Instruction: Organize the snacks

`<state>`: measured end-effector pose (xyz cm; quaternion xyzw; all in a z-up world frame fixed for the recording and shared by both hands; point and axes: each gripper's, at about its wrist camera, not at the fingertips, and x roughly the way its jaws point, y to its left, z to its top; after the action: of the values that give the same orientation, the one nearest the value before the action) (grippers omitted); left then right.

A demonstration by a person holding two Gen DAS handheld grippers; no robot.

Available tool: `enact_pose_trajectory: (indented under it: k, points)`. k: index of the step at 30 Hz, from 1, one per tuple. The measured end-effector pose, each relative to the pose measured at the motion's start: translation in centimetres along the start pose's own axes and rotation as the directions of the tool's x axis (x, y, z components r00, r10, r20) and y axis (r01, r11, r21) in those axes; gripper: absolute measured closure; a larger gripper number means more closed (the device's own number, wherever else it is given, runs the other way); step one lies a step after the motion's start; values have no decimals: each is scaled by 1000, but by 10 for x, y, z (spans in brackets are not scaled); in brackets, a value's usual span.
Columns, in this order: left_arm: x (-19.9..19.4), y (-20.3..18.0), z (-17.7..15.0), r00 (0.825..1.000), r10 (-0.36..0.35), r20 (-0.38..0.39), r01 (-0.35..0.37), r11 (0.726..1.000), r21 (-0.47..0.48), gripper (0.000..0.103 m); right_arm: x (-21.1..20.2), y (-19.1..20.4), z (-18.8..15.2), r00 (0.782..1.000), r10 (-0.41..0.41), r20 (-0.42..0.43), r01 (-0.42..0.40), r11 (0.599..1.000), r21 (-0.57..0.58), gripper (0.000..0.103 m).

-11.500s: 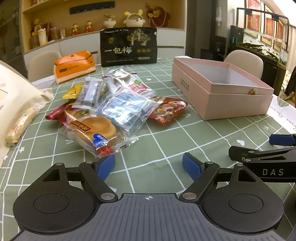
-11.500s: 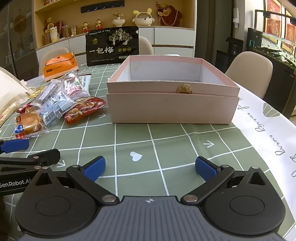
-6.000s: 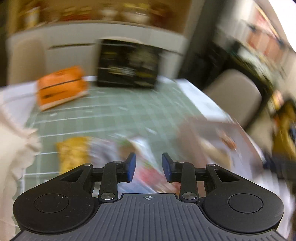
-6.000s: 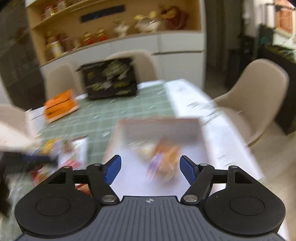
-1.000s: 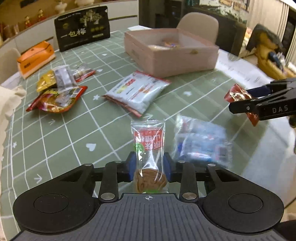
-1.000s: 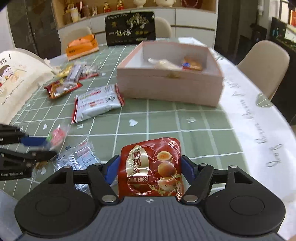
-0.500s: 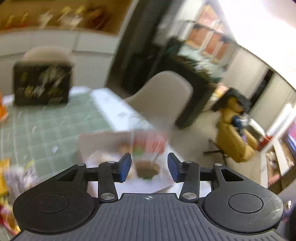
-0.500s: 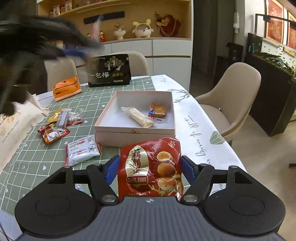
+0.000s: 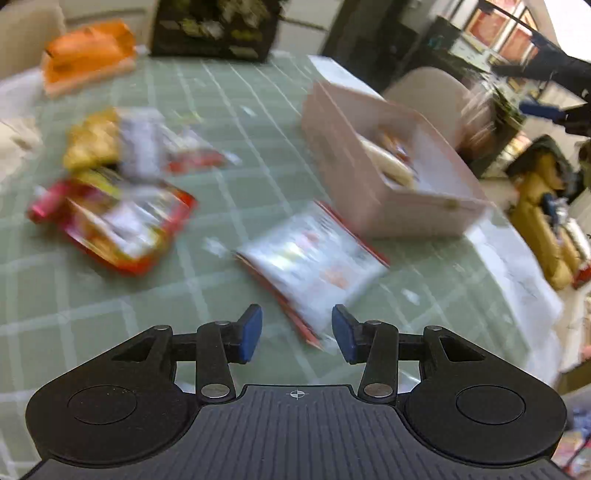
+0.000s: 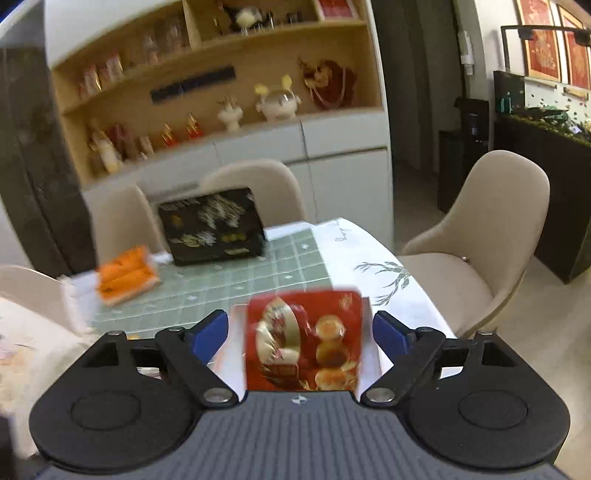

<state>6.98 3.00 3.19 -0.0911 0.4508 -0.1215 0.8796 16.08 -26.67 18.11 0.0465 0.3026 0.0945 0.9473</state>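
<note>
In the left wrist view my left gripper (image 9: 296, 334) is open and empty, low over the green checked tablecloth (image 9: 207, 288). A white and red snack packet (image 9: 314, 266) lies just ahead of it. The pink box (image 9: 391, 206) with snacks inside stands at the right. A red and yellow packet pile (image 9: 114, 218) lies at the left. In the right wrist view my right gripper (image 10: 301, 334) has its jaws wide apart. The red quail-egg packet (image 10: 306, 350) sits between them, clear of both blue fingertips (image 10: 210, 334), above the pink box.
An orange packet (image 9: 86, 55) and a black snack bag (image 9: 218, 29) stand at the table's far end. Beige chairs (image 10: 480, 240) surround the table. A white cloth bag (image 10: 33, 350) lies at the left. The right gripper (image 9: 546, 107) shows at the upper right of the left view.
My left gripper let go of its clear packet over the box and swung back down over the table. My right gripper moved over the box and opened around the quail-egg packet.
</note>
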Motion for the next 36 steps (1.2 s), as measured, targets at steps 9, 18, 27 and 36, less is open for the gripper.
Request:
enact_pose_trajectory:
  k: [9, 18, 27, 36]
  points:
    - [10, 111, 111, 963, 143, 228, -81, 962, -263, 56, 38, 72, -93, 956, 127, -264, -166, 978, -128, 17]
    - [87, 105, 133, 988, 85, 128, -72, 992, -107, 58, 54, 119, -143, 918, 167, -360, -232, 962, -145, 17]
    - [54, 82, 72, 993, -114, 21, 112, 989, 99, 69, 108, 123, -142, 895, 182, -408, -248, 962, -114, 28]
    - [14, 58, 13, 954, -293, -68, 296, 954, 43, 71, 44, 105, -165, 869, 180, -461, -305, 929, -210, 47]
